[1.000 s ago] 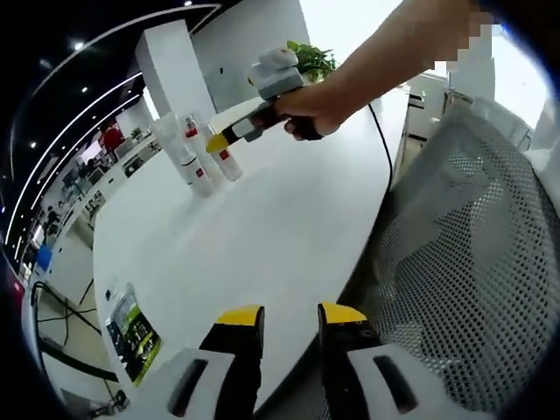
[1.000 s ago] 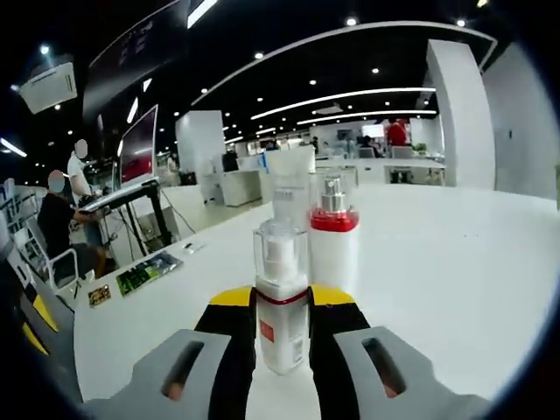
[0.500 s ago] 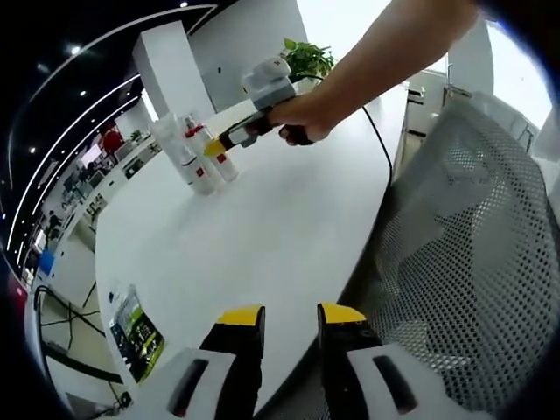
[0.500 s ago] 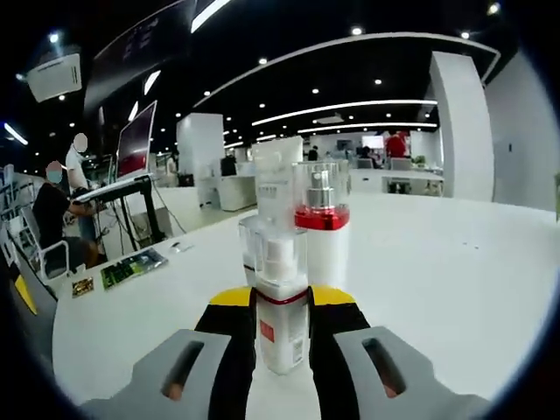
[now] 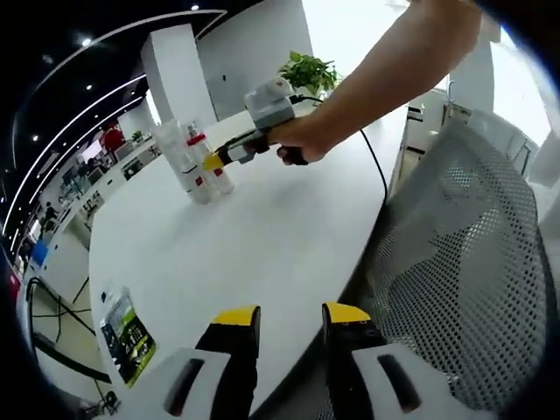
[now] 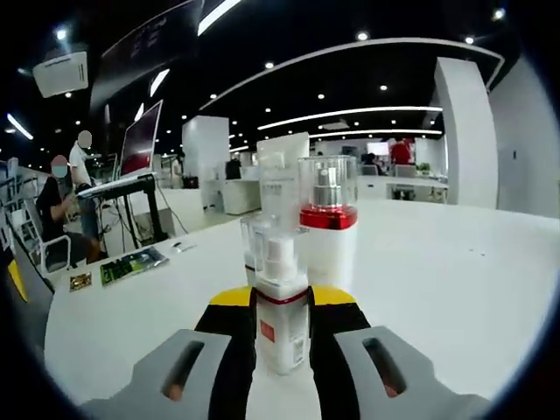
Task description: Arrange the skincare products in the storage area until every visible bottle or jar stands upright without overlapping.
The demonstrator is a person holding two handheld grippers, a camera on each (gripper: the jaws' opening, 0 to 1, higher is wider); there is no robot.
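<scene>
Skincare bottles [image 5: 197, 162] are grouped upright on the white table [image 5: 262, 236]; one spray bottle [image 6: 280, 306] is clamped by the right gripper [image 6: 280, 337], not yet released. The left gripper [image 5: 289, 328] is held narrowly apart, empty.

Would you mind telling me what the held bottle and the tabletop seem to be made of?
The small bottle, gripped by the right gripper, looks like glossy white plastic with a clear, see-through cap. The tabletop looks like smooth white laminate or similar, showing soft reflections.

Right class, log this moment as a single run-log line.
right claw: shut on small spray bottle, upright | red-collared bottle: standing just behind | left claw: open, empty, over table edge
</scene>
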